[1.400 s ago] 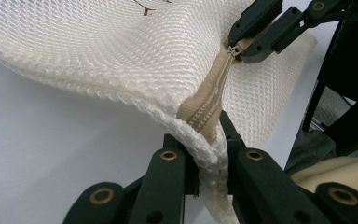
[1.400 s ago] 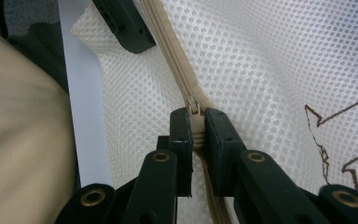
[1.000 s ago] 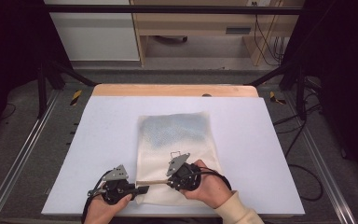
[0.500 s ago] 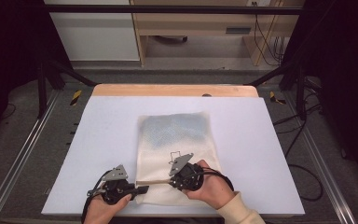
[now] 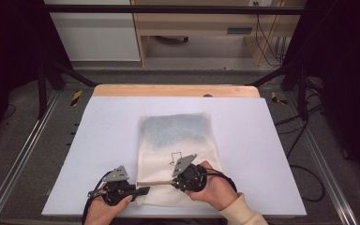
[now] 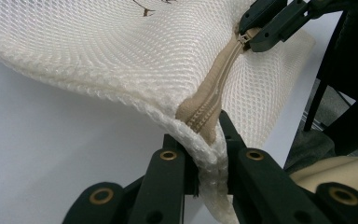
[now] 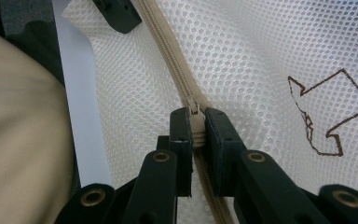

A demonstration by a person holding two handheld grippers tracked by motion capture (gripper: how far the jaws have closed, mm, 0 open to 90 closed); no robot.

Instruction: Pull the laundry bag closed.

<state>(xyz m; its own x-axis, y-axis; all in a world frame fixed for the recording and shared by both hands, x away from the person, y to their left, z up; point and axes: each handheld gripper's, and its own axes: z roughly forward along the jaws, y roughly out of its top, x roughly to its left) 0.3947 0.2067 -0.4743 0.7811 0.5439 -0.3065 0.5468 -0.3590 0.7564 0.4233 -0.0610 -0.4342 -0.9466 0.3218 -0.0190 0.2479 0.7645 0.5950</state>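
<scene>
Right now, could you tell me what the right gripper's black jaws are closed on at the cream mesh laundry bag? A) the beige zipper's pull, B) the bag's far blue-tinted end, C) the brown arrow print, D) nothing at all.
A: in the right gripper view, the right gripper pinches the beige zipper pull on the cream mesh bag, while the left gripper clamps the bag's zipper-end corner.

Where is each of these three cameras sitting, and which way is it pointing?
High view: fixed above the person's side, looking forward and down on the table; both hands enter from below.
Left gripper view: rides the left gripper, looking along its jaws clamped on the corner of the mesh bag.
Right gripper view: rides the right gripper, looking along its jaws pinching the zipper pull; a beige sleeve at left.
Shared: both gripper views show the tan zipper and the other gripper's jaws.
</scene>
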